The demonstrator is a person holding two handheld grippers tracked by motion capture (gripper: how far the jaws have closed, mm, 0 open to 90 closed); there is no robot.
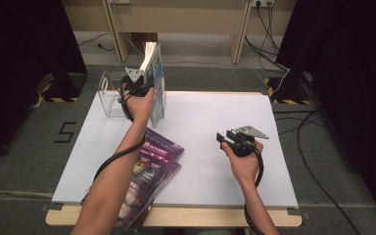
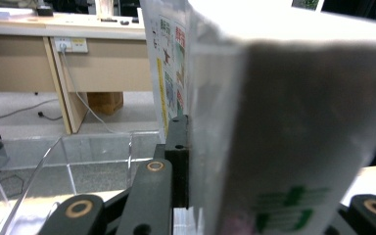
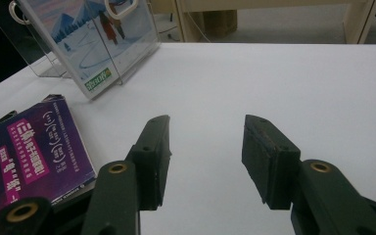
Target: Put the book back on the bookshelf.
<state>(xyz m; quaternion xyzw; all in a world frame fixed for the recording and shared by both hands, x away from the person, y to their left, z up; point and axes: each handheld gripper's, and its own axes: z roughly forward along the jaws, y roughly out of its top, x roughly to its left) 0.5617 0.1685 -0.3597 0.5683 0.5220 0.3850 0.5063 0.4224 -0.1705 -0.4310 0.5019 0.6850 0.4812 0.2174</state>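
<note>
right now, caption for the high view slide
Left hand-held gripper holds a booklet upright at the clear holder; purple magazines wait.

Bare white table [image 1: 210, 147] is left open around the right gripper [image 1: 223, 139]; the far-left corner is blocked by the clear holder [image 1: 108, 95] and upright booklet [image 1: 152, 66]; purple magazines [image 1: 149, 171] occupy the near-left edge

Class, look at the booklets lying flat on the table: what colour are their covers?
Purple booklets, with pink and white print; clearest in the right gripper view.
</note>
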